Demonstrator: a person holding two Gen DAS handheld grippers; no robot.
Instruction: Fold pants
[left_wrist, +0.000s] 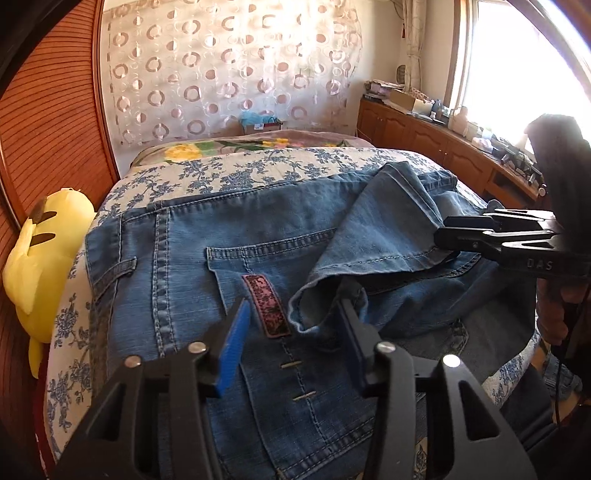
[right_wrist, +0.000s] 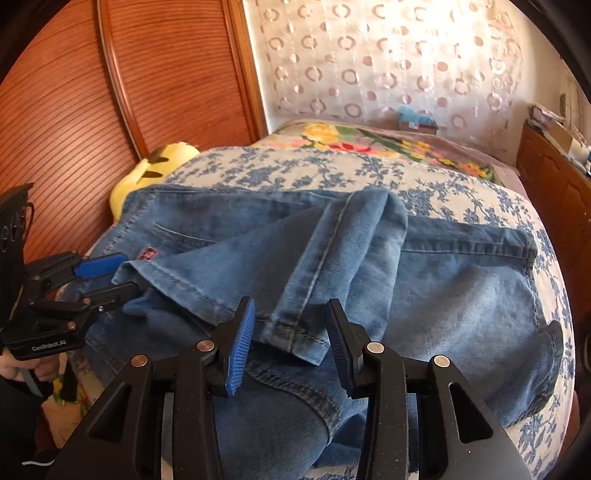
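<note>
Laying the leg ends flat on the seat of the jeans looks like the step in hand. The pants lie spread across the bed, with the legs doubled back so the hem rests over the back-pocket area.

The left gripper stands partly open. A rumpled corner of the hem sits against its three-o'clock finger, while the blue pad at nine o'clock is clear of the cloth, so it holds nothing. The right gripper is likewise partly open. The other hem corner lies between its fingers with a gap on each side, so it is not pinched.

To do this well, I judge both corners should be let down level. The bunched corner near the left gripper needs drawing out toward nine o'clock so the hem lies straight before the next fold.

As for containers, a cardboard box sits at twelve o'clock beyond the bed, with something pale blue sticking out of it. Another box sits on the cabinet at two o'clock, and I cannot tell what it holds. The back pocket looks flat.
</note>
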